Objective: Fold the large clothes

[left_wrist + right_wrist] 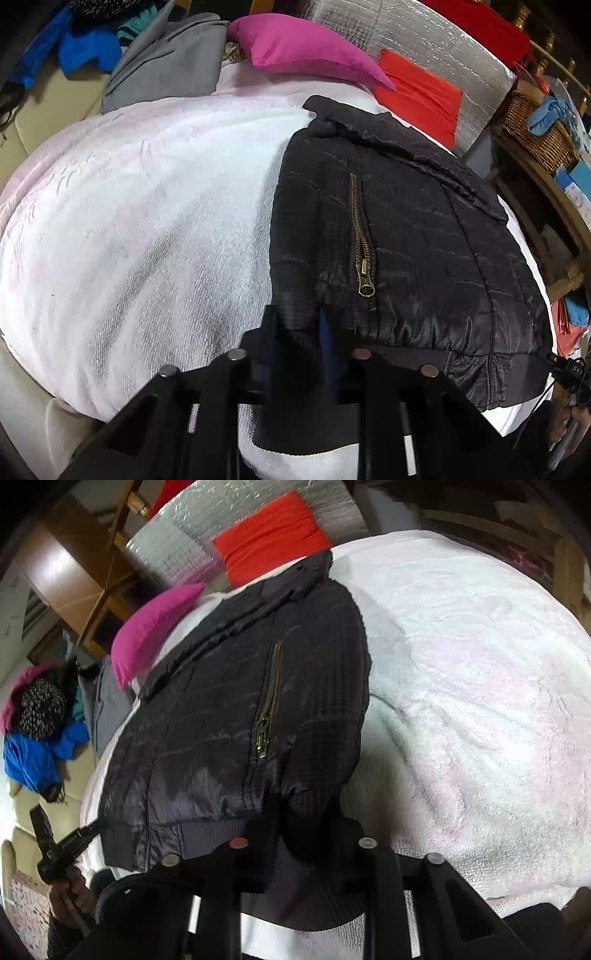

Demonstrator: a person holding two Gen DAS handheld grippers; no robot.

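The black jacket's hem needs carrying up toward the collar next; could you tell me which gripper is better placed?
Neither clearly: the left gripper and right gripper each pinch a hem corner of the black jacket.

Both wrist cameras look steeply down, close over one black jacket (pixel 406 240).

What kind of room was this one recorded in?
Probably a lived-in bedroom: a black jacket lies on a white blanket with a pink pillow, and clothes are piled nearby.
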